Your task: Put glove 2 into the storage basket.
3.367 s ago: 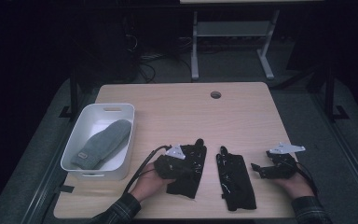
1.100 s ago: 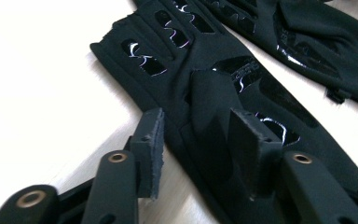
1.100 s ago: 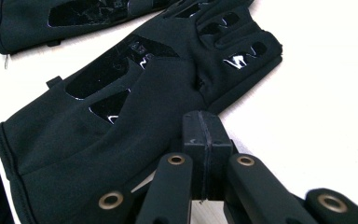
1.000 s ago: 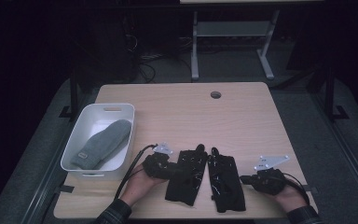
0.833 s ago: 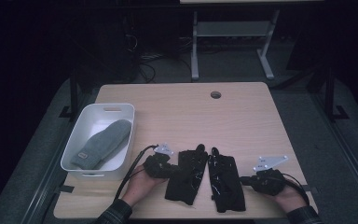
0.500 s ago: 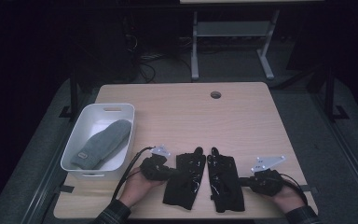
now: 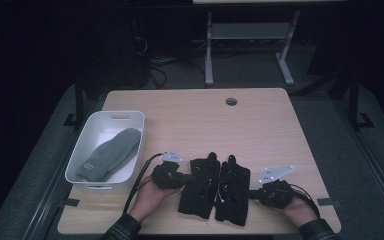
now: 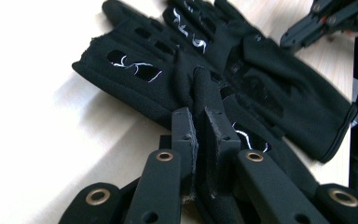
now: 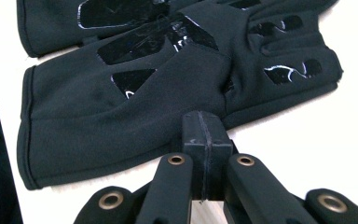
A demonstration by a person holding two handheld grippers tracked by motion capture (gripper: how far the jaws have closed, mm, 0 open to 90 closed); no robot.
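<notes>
Two black gloves lie side by side and touching near the table's front edge, the left glove [image 7: 197,187] and the right glove [image 7: 232,192]. My left gripper [image 7: 187,177] comes in from the left. In the left gripper view its jaws have just been closing, and my left gripper [image 8: 199,116] now pinches a raised fold of the left glove [image 8: 140,79]. The right glove [image 8: 284,88] lies behind it. My right gripper [image 7: 252,192] is at the right glove's outer edge. My right gripper [image 9: 204,122] is shut pad to pad, just short of the right glove [image 9: 121,116].
A white bin [image 7: 82,150] stands at the table's left with a grey mitten [image 7: 111,152] inside. A round cable hole [image 7: 231,101] is at the back of the wooden table [image 7: 190,125]. Cables trail from both grippers toward the front edge.
Since the earliest frame both grippers have come inward and nearer the front edge, and the separated gloves now lie touching. Over the last second the hands have hardly moved.
</notes>
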